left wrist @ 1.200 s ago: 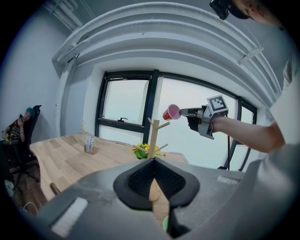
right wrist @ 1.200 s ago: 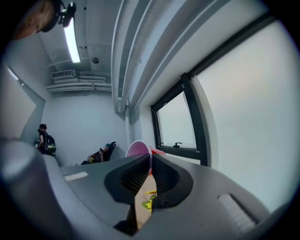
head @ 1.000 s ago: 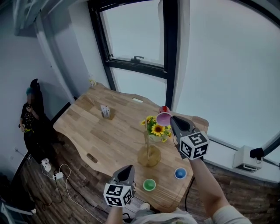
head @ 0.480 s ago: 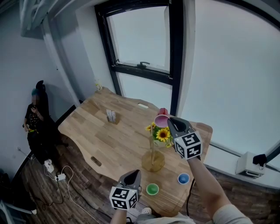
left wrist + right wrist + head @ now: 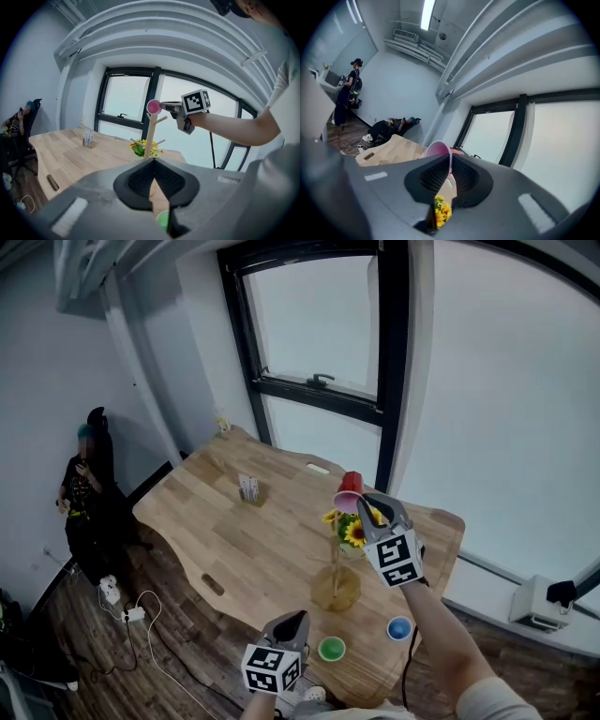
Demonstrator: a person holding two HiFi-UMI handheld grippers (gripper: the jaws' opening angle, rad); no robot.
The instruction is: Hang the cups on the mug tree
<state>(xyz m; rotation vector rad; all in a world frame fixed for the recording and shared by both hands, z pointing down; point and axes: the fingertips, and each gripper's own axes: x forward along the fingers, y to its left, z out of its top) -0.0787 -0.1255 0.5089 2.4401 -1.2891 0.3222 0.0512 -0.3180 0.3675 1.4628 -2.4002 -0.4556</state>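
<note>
A wooden mug tree (image 5: 337, 563) stands on the table (image 5: 234, 531), with a green cup (image 5: 331, 649) and a blue cup (image 5: 399, 627) on the board in front of it. My right gripper (image 5: 368, 507) is shut on the rim of a pink cup (image 5: 348, 499), held on its side at the top of the tree's pole. The left gripper view shows the pink cup (image 5: 153, 107) right at the tip of the mug tree (image 5: 150, 136). Seen from the right gripper, the pink cup (image 5: 438, 149) is pinched between the pads. My left gripper (image 5: 291, 622) hangs low near the table's front edge, shut and empty.
Sunflowers (image 5: 354, 532) stand just behind the tree. A small card holder (image 5: 249, 488) sits further back on the table. A person (image 5: 89, 486) sits by the left wall, with cables (image 5: 131, 615) on the floor. A large window (image 5: 319, 324) lies behind the table.
My right gripper with the pink cup has drifted closer to the top of the tree's pole. The left gripper has stayed low at the front edge.
</note>
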